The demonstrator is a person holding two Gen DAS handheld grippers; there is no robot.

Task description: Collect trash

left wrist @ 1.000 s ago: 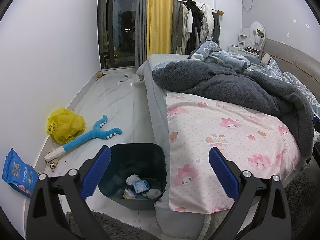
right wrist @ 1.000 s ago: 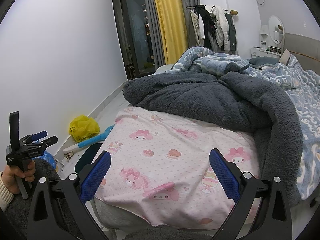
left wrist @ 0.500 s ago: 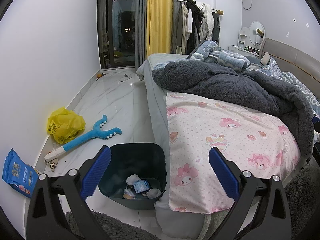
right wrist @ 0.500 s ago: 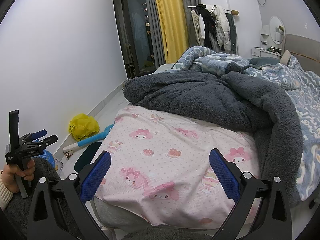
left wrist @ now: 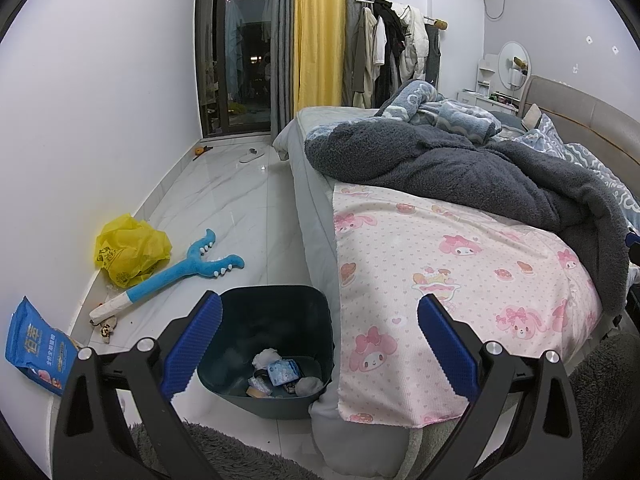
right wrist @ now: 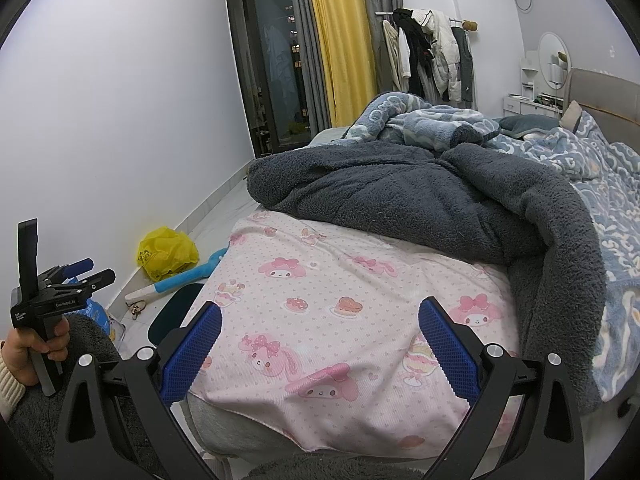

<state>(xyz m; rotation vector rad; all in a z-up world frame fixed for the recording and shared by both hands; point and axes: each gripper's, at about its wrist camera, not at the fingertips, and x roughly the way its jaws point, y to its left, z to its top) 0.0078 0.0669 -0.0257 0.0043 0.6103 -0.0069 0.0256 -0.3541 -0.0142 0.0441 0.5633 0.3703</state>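
Left gripper (left wrist: 318, 344): jaws wide, empty, above dark bin (left wrist: 276, 320) holding scraps. Right gripper (right wrist: 318, 344): wide, empty. Blue packet (left wrist: 36, 348): against wall, long axis tilted.

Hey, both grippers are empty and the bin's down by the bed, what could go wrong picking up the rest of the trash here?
1. The yellow plastic bag lies against the blue plush toy; a grab there might catch the toy too.
2. The blue snack packet sits tight against the wall, so fingers could scrape it.
3. The dark bin sits against the bed's hanging pink sheet; dropped trash may miss.
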